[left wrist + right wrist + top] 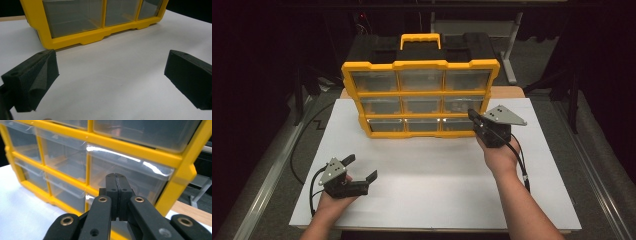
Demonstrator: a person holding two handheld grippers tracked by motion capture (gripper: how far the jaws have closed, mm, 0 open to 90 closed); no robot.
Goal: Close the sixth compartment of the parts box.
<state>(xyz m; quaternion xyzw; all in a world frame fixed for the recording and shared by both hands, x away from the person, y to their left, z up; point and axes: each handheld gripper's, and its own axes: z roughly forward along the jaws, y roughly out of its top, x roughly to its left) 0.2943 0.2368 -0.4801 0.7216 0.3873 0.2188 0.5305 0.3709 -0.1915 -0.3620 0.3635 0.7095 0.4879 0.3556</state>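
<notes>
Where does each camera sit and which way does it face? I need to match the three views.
High view: above the person's side, looking forward and down on the white table; both forearms, left tongs, right tongs.
Left gripper view: on the left tongs, facing the drawer cabinet; open jaws.
Right gripper view: on the right tongs, shut, close to the cabinet's right drawers.
All share the yellow cabinet.

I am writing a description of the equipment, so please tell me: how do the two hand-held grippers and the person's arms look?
Each hand-held gripper, left and right, has a black body with a grey three-cornered plate on top and a black cable trailing behind. The jaws are black blocks; the right gripper view shows black linkage bars with brass-coloured rivets. The forearms are bare, with no sleeves visible.
</notes>
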